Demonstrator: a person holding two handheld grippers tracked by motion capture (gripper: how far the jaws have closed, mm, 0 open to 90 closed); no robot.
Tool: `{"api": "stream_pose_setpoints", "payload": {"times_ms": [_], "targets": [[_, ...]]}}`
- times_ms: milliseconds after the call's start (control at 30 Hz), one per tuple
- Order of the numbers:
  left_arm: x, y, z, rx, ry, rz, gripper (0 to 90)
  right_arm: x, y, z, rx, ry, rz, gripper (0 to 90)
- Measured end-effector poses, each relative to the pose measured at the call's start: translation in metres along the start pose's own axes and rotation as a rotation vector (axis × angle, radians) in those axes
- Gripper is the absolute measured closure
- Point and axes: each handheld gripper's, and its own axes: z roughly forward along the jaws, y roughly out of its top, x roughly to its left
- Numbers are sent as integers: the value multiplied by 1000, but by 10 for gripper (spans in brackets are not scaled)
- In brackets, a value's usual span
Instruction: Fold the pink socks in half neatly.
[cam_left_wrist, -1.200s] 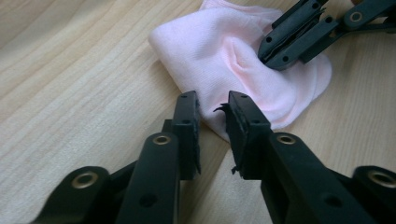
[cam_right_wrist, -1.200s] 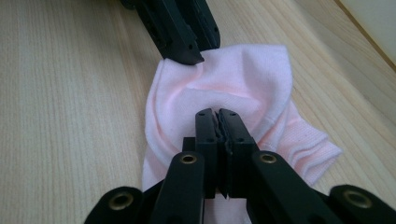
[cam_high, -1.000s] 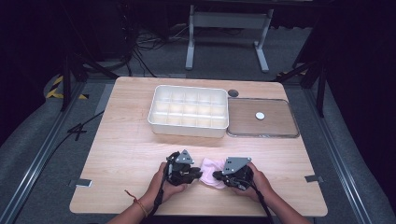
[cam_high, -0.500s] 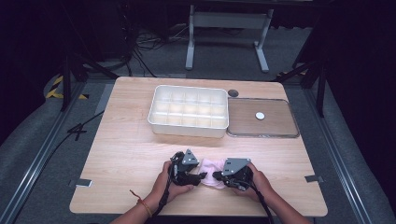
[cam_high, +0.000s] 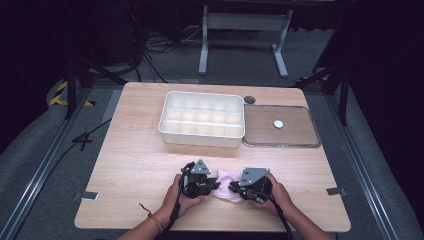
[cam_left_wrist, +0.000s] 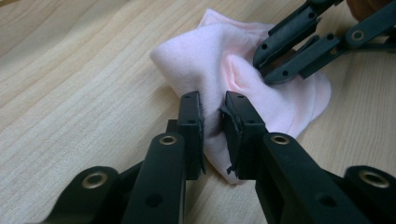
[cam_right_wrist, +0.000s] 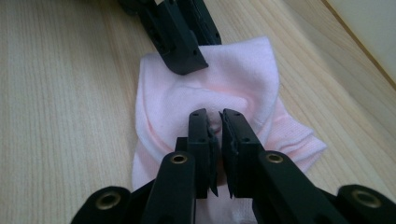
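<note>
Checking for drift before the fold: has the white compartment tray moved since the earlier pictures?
No. The white compartment tray sits in the same spot beside the clear lid as a second ago.

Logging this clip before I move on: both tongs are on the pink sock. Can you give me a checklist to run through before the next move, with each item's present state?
1. Left tongs pinching the pink sock: ok, a fold sits between the pads; they have just been closing.
2. Right tongs pinching the sock: ok, fabric between the jaws, which opened slightly.
3. The two tongs grip separate spots: ok.
4. Sock lying on the table, not lifted: ok.
5. White tray empty: ok, as far as the high view shows.
6. Second sock of a pair inside the bundle: cannot tell.
</note>
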Motion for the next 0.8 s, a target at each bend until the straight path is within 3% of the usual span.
{"api": "stream_pose_setpoints", "payload": {"times_ms": [200, 433, 733, 800], "targets": [[-5, 4, -5, -37, -2, 44, 823, 0, 1, 3, -2, -2, -7, 832], [-9, 8, -11, -81, -27, 62, 830, 1, 3, 7, -18, -1, -4, 835], [-9, 8, -12, -81, -16, 71, 830, 0, 8, 13, -31, -3, -2, 832], [-8, 8, -13, -74, -12, 67, 832, -1, 9, 11, -36, -1, 3, 778]]}}
